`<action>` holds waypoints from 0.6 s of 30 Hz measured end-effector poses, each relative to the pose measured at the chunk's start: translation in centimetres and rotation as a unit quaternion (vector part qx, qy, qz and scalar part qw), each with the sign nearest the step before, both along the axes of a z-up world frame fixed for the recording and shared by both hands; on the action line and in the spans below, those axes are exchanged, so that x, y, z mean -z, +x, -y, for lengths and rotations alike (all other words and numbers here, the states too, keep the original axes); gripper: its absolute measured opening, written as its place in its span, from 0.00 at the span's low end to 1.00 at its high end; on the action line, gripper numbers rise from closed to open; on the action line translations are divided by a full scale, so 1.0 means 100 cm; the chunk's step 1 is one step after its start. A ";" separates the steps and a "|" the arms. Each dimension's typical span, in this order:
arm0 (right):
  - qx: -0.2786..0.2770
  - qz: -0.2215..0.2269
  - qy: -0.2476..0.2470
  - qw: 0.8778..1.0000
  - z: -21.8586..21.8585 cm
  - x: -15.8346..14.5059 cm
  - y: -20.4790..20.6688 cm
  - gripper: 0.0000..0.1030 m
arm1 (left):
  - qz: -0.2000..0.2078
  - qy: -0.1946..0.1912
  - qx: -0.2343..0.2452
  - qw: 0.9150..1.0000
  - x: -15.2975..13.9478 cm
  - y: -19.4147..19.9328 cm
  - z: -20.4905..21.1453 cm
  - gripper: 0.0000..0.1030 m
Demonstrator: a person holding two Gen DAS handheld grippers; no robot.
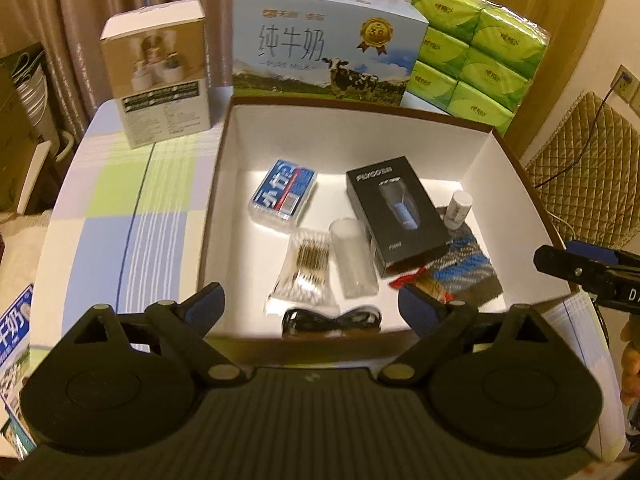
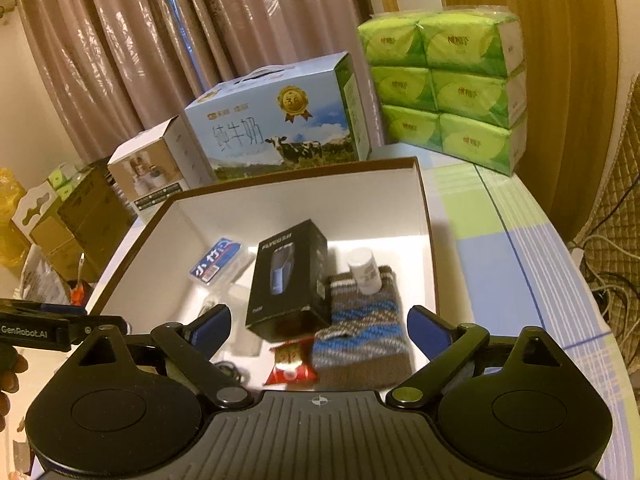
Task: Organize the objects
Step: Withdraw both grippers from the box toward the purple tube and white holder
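Inside white storage box (image 1: 472, 152), shaver box (image 1: 396, 220), knit pouch (image 2: 360, 336), swabs (image 1: 308, 268), both grippers' fingers (image 1: 210, 304) released.

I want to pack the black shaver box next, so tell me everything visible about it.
The black shaver box is a glossy rectangular carton with a blue-grey shaver pictured on top and pale lettering. It looks closed and lies flat, turned diagonally, inside the big white-lined box, beside the knitted pouch. Neither hand-held gripper touches it.
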State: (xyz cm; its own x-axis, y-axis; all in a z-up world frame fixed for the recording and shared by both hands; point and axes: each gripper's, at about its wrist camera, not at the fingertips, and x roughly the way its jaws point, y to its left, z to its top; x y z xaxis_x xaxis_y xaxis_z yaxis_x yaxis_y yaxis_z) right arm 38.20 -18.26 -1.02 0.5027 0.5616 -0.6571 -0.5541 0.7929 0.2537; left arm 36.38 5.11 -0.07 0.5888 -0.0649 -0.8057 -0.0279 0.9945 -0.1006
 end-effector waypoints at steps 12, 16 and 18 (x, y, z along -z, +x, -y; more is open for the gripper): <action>-0.026 -0.017 -0.005 1.000 -0.001 0.004 -0.044 0.90 | -0.033 0.002 -0.034 0.999 0.015 -0.057 -0.016 0.89; -0.044 -0.028 -0.012 0.999 -0.008 0.010 -0.060 0.90 | -0.045 -0.006 -0.045 0.998 0.022 -0.071 -0.020 0.89; -0.052 -0.036 -0.015 0.998 -0.012 0.014 -0.066 0.90 | -0.049 -0.005 -0.049 0.998 0.025 -0.076 -0.022 0.89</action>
State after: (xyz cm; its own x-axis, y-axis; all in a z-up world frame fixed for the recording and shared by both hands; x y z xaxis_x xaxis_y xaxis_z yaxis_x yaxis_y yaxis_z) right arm 31.58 -17.06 -2.42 0.3933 0.5881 -0.7067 -0.6147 0.7398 0.2735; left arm 28.76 7.27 -2.58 0.5110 -0.0194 -0.8594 -0.1352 0.9855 -0.1027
